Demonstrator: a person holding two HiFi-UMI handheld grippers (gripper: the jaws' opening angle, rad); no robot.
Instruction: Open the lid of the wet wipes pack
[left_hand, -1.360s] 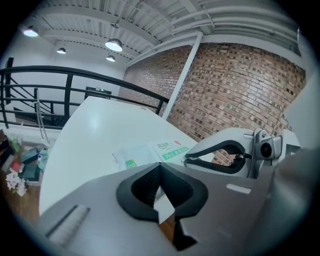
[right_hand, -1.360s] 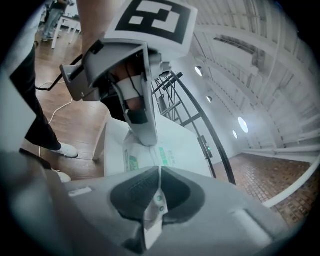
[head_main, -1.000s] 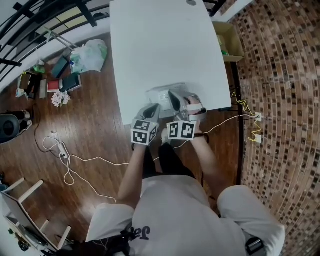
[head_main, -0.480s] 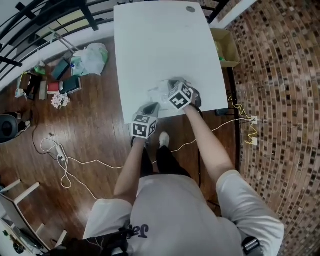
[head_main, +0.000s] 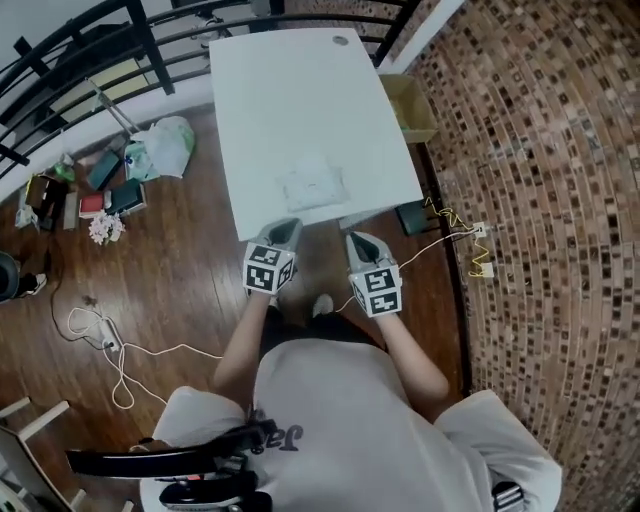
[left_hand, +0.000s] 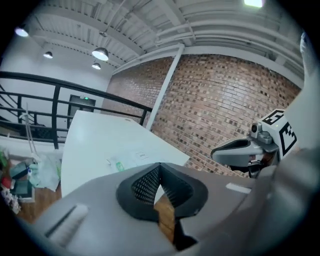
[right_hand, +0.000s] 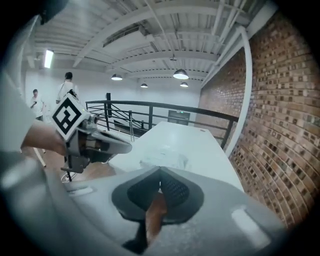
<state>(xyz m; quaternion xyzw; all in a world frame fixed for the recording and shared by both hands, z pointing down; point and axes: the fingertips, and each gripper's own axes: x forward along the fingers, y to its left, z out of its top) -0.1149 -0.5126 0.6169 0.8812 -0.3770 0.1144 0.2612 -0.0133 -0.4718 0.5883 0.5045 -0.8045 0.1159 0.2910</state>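
Head view: a brown cardboard box (head_main: 408, 106) stands open on the floor at 3 o'clock from the smooth white table (head_main: 290, 90). What is in it is too small to tell. A soft bag (head_main: 165, 142) lies at 9 o'clock. The wipes pack (head_main: 312, 184) lies flat near the table's 6 o'clock edge, pale and crinkly. I cannot tell if its lid is up. The left gripper (head_main: 284, 230) and right gripper (head_main: 357, 240) are at 6 o'clock from the pack, off the table. Both have their jaws pressed together on nothing.
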